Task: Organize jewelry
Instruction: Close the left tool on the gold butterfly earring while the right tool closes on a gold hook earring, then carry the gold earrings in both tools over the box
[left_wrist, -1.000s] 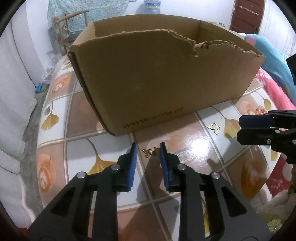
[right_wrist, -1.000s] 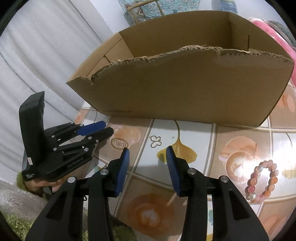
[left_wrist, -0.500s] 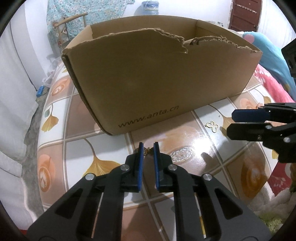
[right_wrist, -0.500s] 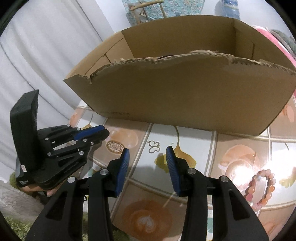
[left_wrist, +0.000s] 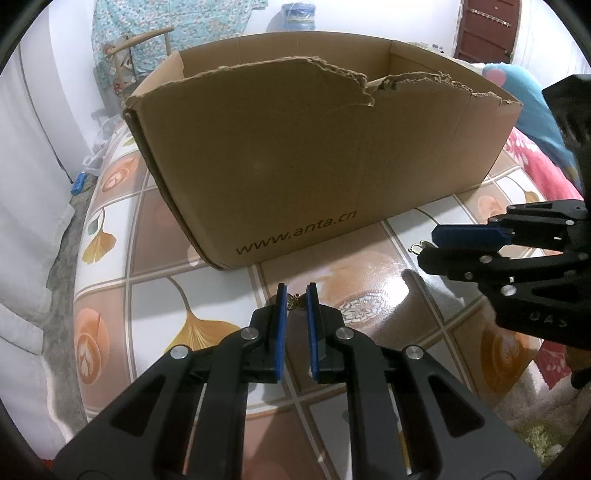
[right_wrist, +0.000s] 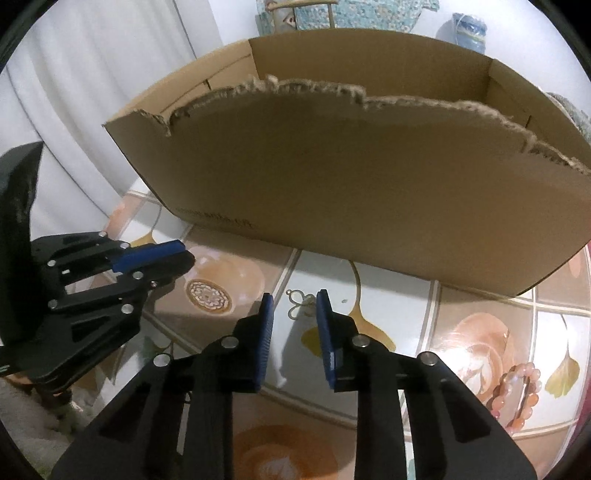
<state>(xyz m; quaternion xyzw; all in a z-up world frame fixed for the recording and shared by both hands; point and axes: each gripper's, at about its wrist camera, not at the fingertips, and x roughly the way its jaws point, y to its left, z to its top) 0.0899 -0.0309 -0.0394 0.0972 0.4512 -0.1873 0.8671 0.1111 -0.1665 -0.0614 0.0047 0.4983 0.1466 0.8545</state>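
Cardboard box (left_wrist: 325, 155): large, open-topped, brown, near wall torn to a ragged edge, printed "www.anta.cn" low on the front. Stands on the patterned tabletop (left_wrist: 155, 295). Its floor is hidden behind the near wall in both views, so its contents cannot be told.

Gold butterfly charm (left_wrist: 296, 302): small, filigree, in front of the box below the printed lettering, near the box's left corner. Pinched between the blue pads of the left gripper (left_wrist: 296, 295), whose jaws have just been closing and now stand almost together on the charm.

Outline butterfly pendant (right_wrist: 297, 302): thin gold wire with a ring at one end, flat on the tabletop in front of the box, right of the first charm. It lies between the tips of the right gripper (right_wrist: 294, 301); those jaws have just been closing but a gap shows on both sides and the pads do not press it.

Bead bracelet (right_wrist: 515, 395): pink and orange round beads, on the tabletop in front of the box, toward its right end, well apart from both grippers.
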